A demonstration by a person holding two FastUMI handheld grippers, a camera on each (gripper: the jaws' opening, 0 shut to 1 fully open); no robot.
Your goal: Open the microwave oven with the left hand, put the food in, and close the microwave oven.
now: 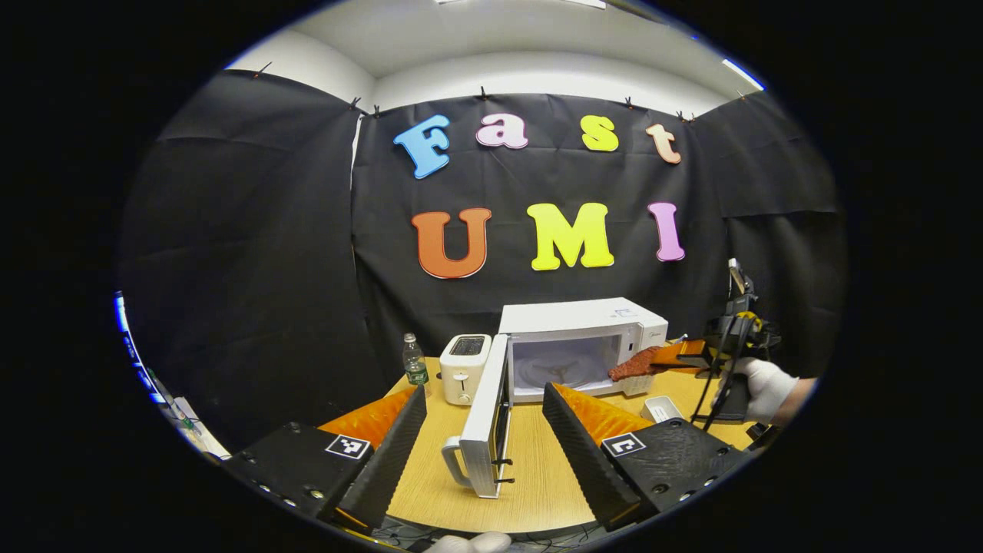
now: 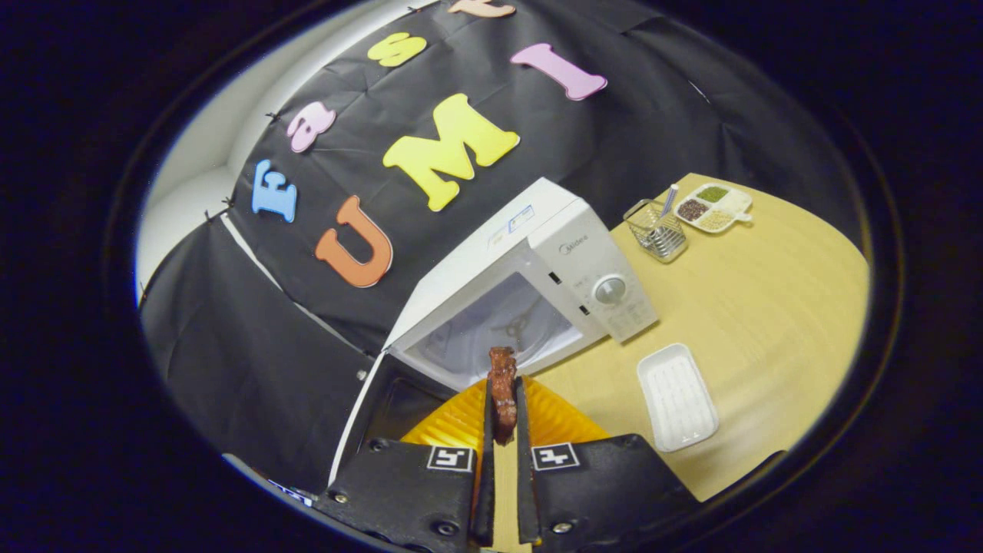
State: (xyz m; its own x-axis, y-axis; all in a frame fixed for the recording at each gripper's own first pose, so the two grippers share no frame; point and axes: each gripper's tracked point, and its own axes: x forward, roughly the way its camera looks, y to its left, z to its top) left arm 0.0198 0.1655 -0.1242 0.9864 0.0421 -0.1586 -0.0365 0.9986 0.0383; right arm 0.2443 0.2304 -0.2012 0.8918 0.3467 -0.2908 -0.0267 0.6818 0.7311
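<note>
The white microwave [image 1: 584, 342] stands at the back of the wooden table with its door [image 1: 488, 418] swung wide open toward me. My left gripper [image 1: 484, 392] is open, its fingers on either side of the door edge without touching it. At the right of the left gripper view, the right gripper [image 1: 680, 357], held by a white-gloved hand [image 1: 764, 388], carries a brown-red piece of food [image 1: 633, 363] just at the oven's opening. In the right gripper view my right gripper [image 2: 502, 384] is shut on the food [image 2: 503, 367], which points at the microwave [image 2: 537, 284] cavity.
A white toaster [image 1: 463, 367] and a water bottle [image 1: 415, 361] stand left of the microwave. An empty white tray [image 2: 677, 395] lies in front of its control panel. A wire basket [image 2: 656, 230] and a compartment dish of grains [image 2: 714, 206] sit farther right.
</note>
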